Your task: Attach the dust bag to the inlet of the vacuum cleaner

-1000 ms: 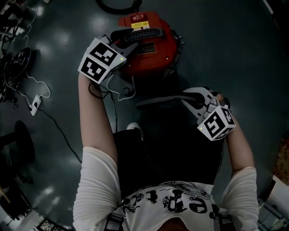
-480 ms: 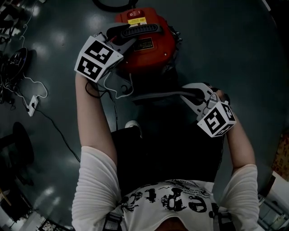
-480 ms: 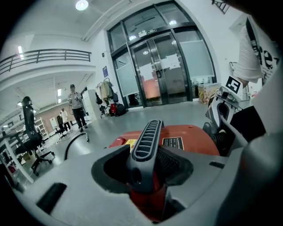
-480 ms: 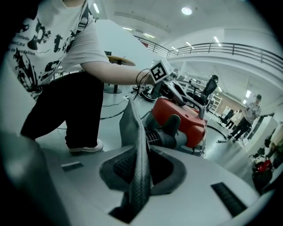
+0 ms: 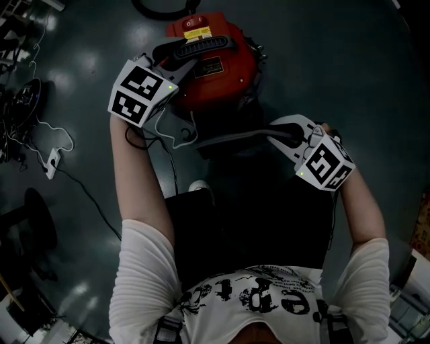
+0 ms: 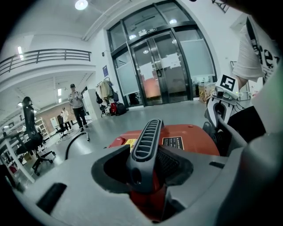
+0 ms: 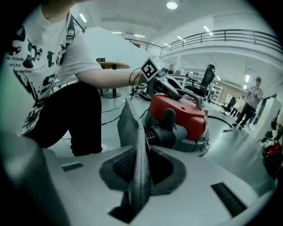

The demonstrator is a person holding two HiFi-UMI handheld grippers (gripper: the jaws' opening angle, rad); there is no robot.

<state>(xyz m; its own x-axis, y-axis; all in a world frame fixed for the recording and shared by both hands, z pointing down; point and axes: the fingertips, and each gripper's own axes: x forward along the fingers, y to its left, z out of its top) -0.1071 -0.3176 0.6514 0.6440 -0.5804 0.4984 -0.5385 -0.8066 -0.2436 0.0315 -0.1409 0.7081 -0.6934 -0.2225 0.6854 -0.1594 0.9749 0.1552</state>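
The left gripper (image 6: 146, 165) has its fingers clamped on the handle (image 6: 148, 134) of the vacuum cleaner (image 5: 218, 80), probably to steady it on the floor (image 5: 336, 60), while the right gripper (image 7: 137, 176) (fingers easing apart, cloth pinched between them) holds the grey dust bag (image 7: 131, 126) close by the black inlet (image 7: 162, 136), apparently not yet fitted.

A dark, glossy grey floor (image 5: 349, 60) carries everything here. The red vacuum cleaner (image 5: 225, 70) stands on it, with a black hose (image 5: 151, 10) curling just beyond. Off to the left lie a white power strip (image 5: 52, 163), a looping white cable (image 5: 57, 131) and a tangle of wires (image 5: 20, 94)
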